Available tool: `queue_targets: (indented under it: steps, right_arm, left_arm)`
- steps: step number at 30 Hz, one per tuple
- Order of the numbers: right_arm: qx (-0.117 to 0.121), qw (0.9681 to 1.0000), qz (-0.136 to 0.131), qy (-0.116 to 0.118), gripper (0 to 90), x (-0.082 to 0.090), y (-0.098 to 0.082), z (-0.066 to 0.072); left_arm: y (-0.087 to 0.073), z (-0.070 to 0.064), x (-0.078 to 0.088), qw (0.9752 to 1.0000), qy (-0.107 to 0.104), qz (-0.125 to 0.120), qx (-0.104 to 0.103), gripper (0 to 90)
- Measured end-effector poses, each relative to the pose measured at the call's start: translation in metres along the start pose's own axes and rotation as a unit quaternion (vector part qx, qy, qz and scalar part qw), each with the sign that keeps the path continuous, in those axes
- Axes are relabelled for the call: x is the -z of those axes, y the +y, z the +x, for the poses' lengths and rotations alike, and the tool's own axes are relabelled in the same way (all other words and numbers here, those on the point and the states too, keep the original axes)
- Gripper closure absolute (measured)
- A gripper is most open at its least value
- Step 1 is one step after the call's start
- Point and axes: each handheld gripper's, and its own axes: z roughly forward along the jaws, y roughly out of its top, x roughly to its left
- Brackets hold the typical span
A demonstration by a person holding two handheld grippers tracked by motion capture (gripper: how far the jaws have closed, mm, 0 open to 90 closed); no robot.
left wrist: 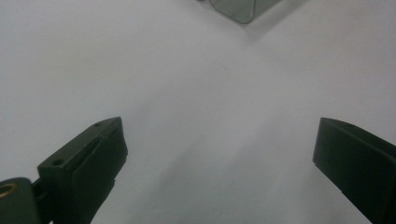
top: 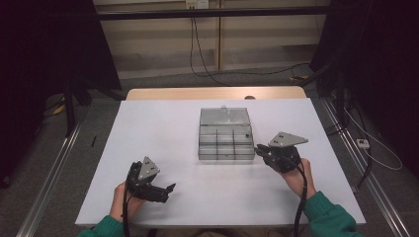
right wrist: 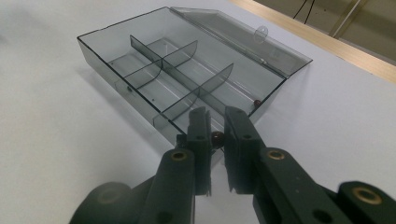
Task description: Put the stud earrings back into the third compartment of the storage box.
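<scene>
Right tongs (right wrist: 215, 122): seen in the right gripper view with the jaws drawn nearly together and a small dark reddish-brown bead (right wrist: 217, 137) caught between them; clenched on the bead. In the high view the right tongs (top: 260, 149) are placed right of centre, their tips just at the lower right corner of the box (top: 226, 133).

Left tongs (top: 169, 188): seen in the lower left of the high view, well apart from the box, over bare counter (top: 163, 123). In the left gripper view the jaws are spread wide with nothing between them; released.

Bead: small, round, glossy, dark brown-red. It is held at the middle of the right gripper view, just above the near corner of the box; whether it touches the rim cannot be told.

Box: clear smoke-grey plastic, shallow, rectangular, set at the centre of the counter. The hinged lid (right wrist: 243, 37) is laid open on the far side, with a small tab on its edge. The interior is split by dividers into several compartments.

Contents: a second dark bead (right wrist: 256, 101) is noted in the long far compartment, against the right end wall. A small dark speck (right wrist: 129, 88) is seen in a left compartment; its nature cannot be told.
</scene>
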Motion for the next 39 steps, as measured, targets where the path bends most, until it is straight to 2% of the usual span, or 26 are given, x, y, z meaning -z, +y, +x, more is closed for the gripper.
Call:
queue_targets:
  steps: [39]
  right_arm:
    - [-0.014, 0.9998, 0.012, -0.008, 81.5, -0.04, 0.018, -0.016]
  left_arm:
    - [0.0, 0.0, 0.0, 1.0, -0.005, 0.002, -0.002, 2.5]
